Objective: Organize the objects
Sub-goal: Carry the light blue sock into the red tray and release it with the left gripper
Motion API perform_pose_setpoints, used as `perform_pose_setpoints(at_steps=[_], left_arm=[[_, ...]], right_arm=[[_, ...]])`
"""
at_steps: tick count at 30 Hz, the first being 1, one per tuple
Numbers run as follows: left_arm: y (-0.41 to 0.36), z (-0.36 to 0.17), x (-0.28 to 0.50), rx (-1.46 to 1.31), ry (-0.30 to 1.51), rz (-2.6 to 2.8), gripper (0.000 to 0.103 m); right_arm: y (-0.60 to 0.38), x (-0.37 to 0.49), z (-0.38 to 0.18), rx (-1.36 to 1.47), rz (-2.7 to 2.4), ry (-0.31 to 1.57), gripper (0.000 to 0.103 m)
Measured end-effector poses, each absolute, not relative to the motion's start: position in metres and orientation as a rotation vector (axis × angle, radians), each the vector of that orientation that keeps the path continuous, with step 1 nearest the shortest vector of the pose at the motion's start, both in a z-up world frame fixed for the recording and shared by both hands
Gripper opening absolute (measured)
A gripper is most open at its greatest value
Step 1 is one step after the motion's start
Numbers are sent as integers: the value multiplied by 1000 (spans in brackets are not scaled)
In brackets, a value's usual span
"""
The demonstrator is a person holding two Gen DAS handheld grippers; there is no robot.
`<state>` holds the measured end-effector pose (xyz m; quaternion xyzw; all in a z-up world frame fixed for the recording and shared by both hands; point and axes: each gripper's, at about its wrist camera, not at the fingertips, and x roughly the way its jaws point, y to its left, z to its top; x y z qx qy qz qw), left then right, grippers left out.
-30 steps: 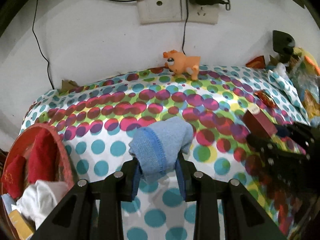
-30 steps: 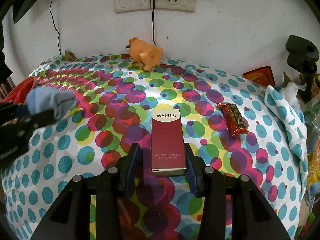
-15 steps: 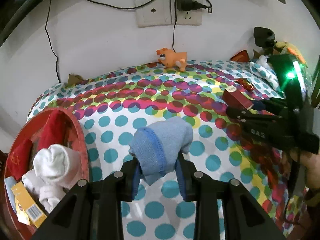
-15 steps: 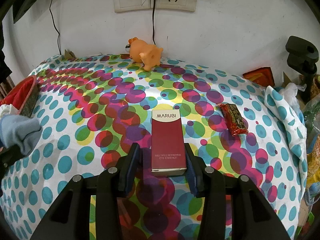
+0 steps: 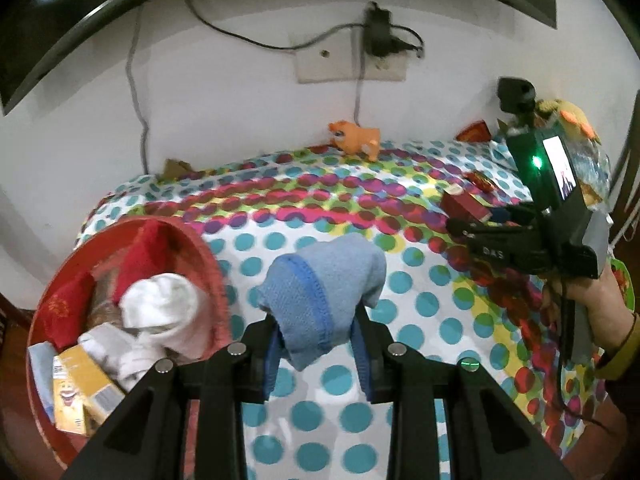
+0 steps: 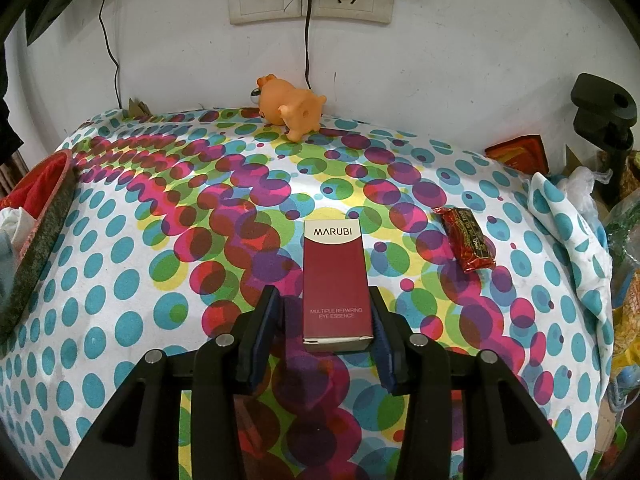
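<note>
Sock (image 5: 324,292), blue and clenched in the left gripper (image 5: 318,356), now hangs nearer the red basket (image 5: 212,264) at nine o'clock, so the drop seems close. The right gripper (image 6: 324,344) straddles the maroon box (image 6: 335,280) at centre, probably gripping it.

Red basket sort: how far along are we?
Done: the red basket already holds white socks, red cloth and a yellow box. In hand: the left claw grips a blue sock beside the basket; the right claw straddles the Marubi box, which looks still on the cloth. Left: the orange toy and the red snack packet lie untouched.
</note>
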<state>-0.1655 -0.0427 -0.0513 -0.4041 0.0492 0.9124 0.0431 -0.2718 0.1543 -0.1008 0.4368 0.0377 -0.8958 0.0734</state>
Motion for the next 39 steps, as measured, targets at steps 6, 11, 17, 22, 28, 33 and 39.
perform_pose_setpoints(at_steps=[6, 11, 17, 22, 28, 33, 39], left_arm=[[-88, -30, -163, -1207, 72, 2879, 31], [-133, -23, -163, -1221, 7, 2970, 31], [-191, -34, -172, -1333, -74, 3039, 31], [-227, -47, -181, -1412, -80, 3084, 31], [-253, -65, -185, -1469, -124, 3096, 31], [-262, -78, -185, -1509, -127, 3087, 33], [-264, -82, -184, -1534, -68, 3107, 39]], right_arm=[[153, -272, -101, 1312, -2691, 115, 42], [153, -272, -100, 1313, -2692, 115, 42], [152, -272, -100, 1315, -2694, 115, 42], [152, -272, -100, 1315, -2695, 116, 42], [152, -272, -100, 1316, -2696, 116, 42], [152, -272, -100, 1316, -2697, 116, 42], [152, -272, -100, 1317, -2698, 117, 42]])
